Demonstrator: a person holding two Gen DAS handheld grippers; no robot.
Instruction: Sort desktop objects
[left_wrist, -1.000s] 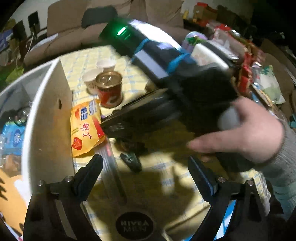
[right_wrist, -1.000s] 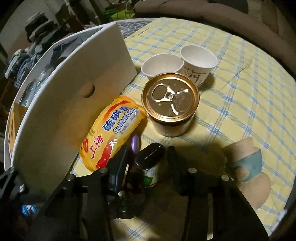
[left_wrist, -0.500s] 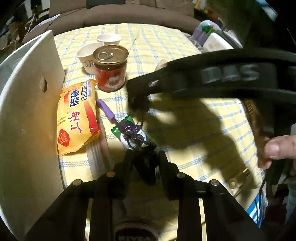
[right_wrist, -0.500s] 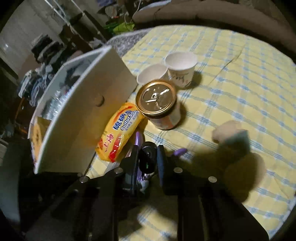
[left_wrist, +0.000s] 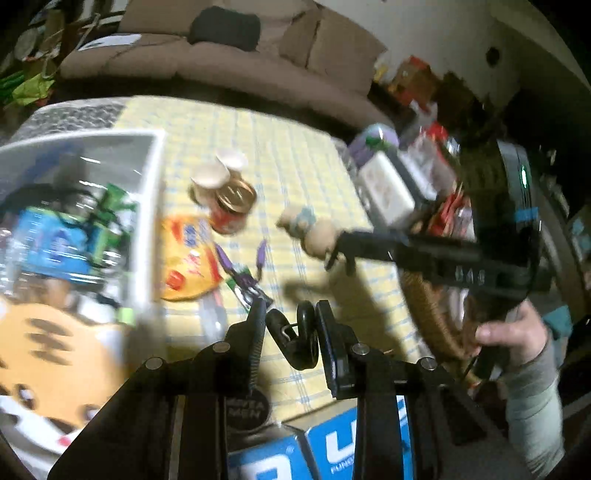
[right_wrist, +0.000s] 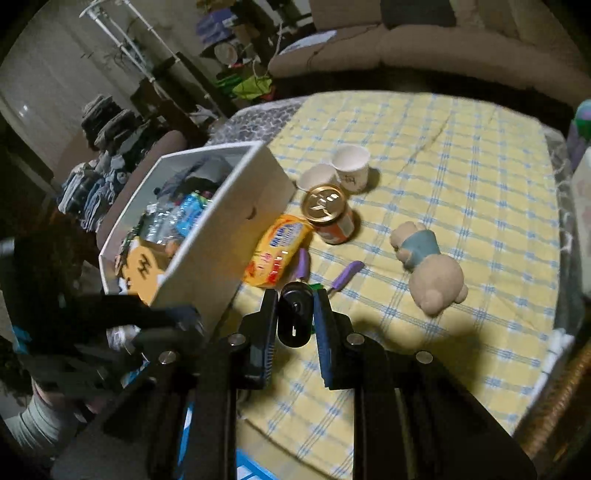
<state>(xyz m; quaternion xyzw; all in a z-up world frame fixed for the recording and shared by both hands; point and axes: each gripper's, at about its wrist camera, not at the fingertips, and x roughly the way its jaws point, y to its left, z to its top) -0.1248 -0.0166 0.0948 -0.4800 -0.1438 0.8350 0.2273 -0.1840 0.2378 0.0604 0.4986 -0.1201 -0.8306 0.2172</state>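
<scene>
**Both grippers raised, each pinching a black clip**

Compared with a second ago, when both pairs of jaws stood spread over clips lying on the cloth, each pair is now closed on a clip and lifted off the bench (right_wrist: 461, 177). Both views have pulled back, so the box interior shows.

Bottom centre of the left wrist view: the left gripper (left_wrist: 290, 308) pinches a black clip (left_wrist: 301, 350). Its joined end lies toward the camera, and its two handles fork toward the top of the frame.

Bottom centre of the right wrist view: the right gripper (right_wrist: 294, 295) pinches a second black clip (right_wrist: 293, 325). Its long axis runs along the fingers, pointing away from the camera.

Mid-frame on the yellow checked cloth lie a yellow snack packet (right_wrist: 277, 251) and a plush bear (right_wrist: 432, 269) on its side.

At left, the white box (right_wrist: 221, 236) holds blue-labelled plastic bottles (right_wrist: 173, 218) and an orange tiger-faced item (right_wrist: 144, 266). Farther back, a gold-lidded can (right_wrist: 328, 214) stands upright, with two paper cups (right_wrist: 351, 166) just behind it.
</scene>
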